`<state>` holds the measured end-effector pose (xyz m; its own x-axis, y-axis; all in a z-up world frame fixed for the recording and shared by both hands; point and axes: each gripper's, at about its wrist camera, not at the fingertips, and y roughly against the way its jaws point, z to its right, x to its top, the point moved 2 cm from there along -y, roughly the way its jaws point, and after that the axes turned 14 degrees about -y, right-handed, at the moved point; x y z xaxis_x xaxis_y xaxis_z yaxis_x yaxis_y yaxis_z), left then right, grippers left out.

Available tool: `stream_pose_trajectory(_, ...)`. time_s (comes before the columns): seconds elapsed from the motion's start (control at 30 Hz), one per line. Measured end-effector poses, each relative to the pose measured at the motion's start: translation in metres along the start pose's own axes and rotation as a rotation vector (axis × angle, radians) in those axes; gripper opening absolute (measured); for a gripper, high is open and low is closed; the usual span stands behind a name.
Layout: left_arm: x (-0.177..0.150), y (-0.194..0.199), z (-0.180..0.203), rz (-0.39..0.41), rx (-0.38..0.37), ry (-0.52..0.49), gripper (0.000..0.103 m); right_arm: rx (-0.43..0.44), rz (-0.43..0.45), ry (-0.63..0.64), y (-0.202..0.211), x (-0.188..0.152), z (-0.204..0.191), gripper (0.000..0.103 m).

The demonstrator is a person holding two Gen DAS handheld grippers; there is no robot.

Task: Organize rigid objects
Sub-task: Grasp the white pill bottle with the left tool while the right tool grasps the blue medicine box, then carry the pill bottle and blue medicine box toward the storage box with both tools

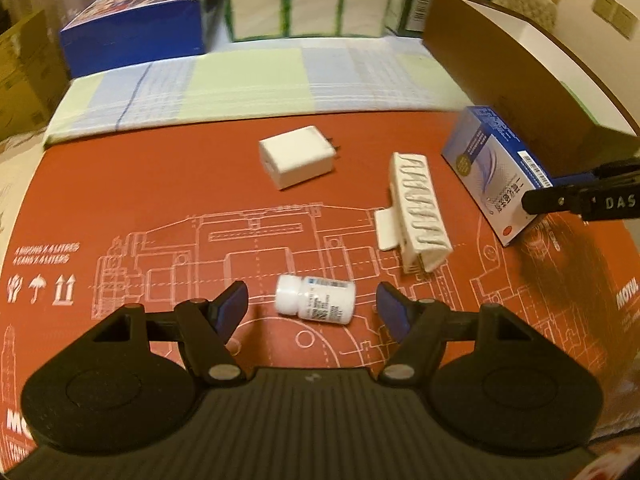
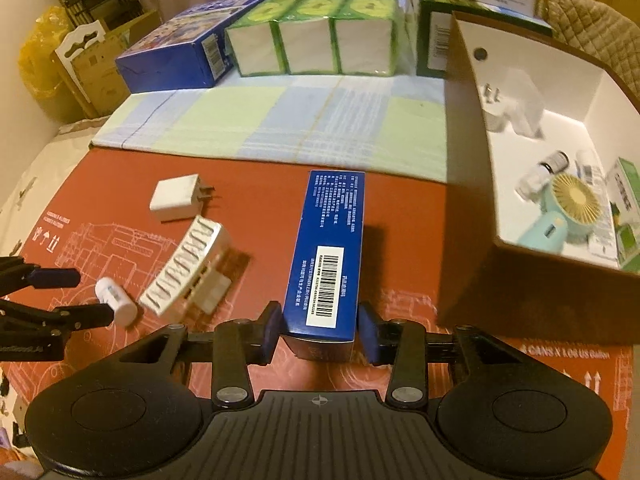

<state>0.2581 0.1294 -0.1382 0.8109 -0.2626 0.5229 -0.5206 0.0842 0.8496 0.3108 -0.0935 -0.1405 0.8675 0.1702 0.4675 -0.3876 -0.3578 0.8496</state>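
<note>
Red printed mat (image 1: 160, 184) carries charger (image 1: 294, 162), pill bottle (image 1: 320, 299), blue carton (image 2: 328, 256).

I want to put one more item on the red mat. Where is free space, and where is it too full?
Free: the mat's left part, left of the white charger and the small bottle; also the checked cloth behind. Crowded: the right side, where the white clip, blue box and brown carton sit close.
</note>
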Motion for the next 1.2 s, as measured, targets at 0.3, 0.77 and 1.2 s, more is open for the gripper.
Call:
stream_pose_trajectory(0.3, 0.000, -0.021, 0.002, -0.039, -0.003, -0.076, 0.050, 0.007, -0.010, -0.010, 0.012, -0.007, 0.008, 0.038)
stream_pose_trajectory(0.77, 0.017, -0.017, -0.008, 0.002, 0.034, 0.025, 0.042, 0.017, 0.002, 0.016, 0.008, 0.004, -0.001, 0.058)
stream_pose_trajectory(1.2, 0.045, -0.007, -0.002, -0.002, 0.049, 0.031, 0.042, -0.023, 0.014, 0.031, -0.014, 0.021, -0.004, 0.049)
